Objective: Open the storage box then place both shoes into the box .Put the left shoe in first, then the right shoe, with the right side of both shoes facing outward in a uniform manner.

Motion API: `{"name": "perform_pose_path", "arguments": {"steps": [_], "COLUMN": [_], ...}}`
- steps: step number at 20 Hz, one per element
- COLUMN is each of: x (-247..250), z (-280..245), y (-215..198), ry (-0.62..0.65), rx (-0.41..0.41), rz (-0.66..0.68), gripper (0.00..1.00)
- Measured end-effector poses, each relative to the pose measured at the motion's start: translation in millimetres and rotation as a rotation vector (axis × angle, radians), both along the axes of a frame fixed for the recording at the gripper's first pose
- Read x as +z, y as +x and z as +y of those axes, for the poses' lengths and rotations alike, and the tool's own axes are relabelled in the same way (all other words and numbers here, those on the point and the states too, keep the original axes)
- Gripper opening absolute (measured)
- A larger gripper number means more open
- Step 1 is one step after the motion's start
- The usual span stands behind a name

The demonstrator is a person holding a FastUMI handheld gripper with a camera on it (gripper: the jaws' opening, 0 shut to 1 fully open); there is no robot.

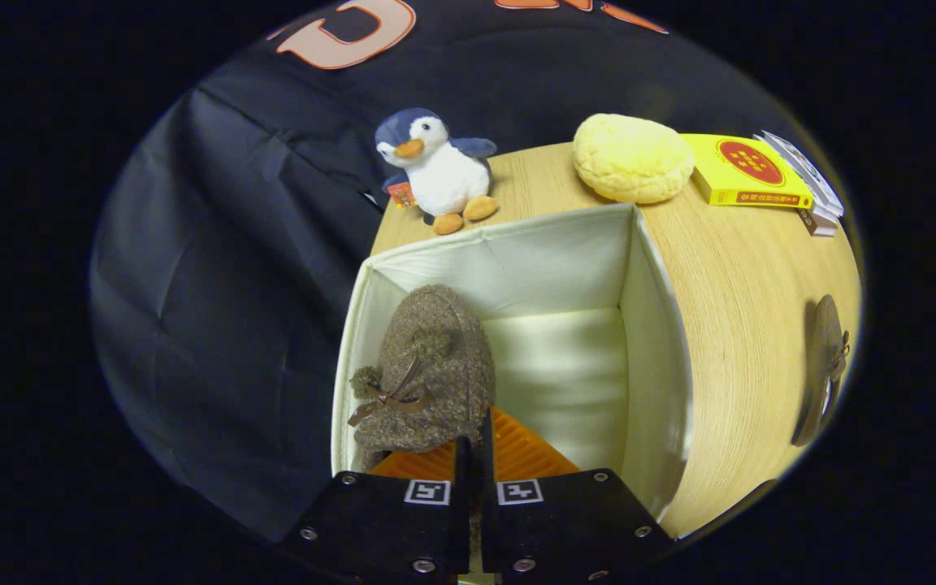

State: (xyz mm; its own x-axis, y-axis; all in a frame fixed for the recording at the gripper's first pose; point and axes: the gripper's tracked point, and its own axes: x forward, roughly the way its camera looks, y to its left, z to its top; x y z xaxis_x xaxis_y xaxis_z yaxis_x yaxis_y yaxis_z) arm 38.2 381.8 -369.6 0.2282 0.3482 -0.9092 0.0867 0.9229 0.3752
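A fuzzy brown shoe (pixel 427 366) with a bow and pompoms hangs over the left side of the open white storage box (pixel 655 325). My gripper (pixel 472 443) is shut on the shoe's rear edge, with both fingers pressed close together on it. The shoe's toe points away from me, towards the box's far wall. The box's white inside floor shows to the right of the shoe. The second brown shoe (pixel 824 370) lies on the wooden table (pixel 744 292), well to the right of the box.
Beyond the box on the table stand a plush penguin (pixel 435 166), a yellow bun-shaped cushion (pixel 632 157) and a yellow book (pixel 748 171) on a small stack. The table's left edge runs just beside the box's left wall.
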Motion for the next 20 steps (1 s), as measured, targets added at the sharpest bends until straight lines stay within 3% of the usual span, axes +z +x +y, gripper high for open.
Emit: {"name": "perform_pose_path", "arguments": {"steps": [3,5,6,8,12,16,20], "x": [-5.2,-2.8,2.2,25.6,92.9,138.5,160.0], "z": [12.5,22.4,27.1,38.2,29.5,-17.6,-83.0], "y": [0.7,-11.7,-16.0,-15.9,-8.2,9.5,19.8], "ry": [0.014,0.064,0.102,0.199,0.315,0.282,0.161], "rx": [0.032,0.082,0.091,0.105,0.188,0.211,0.221], "rz": [-0.010,0.014,0.024,0.003,-0.174,-0.363,-0.494], "gripper": [0.08,0.21,0.35,0.48,0.64,0.86,0.95]}}
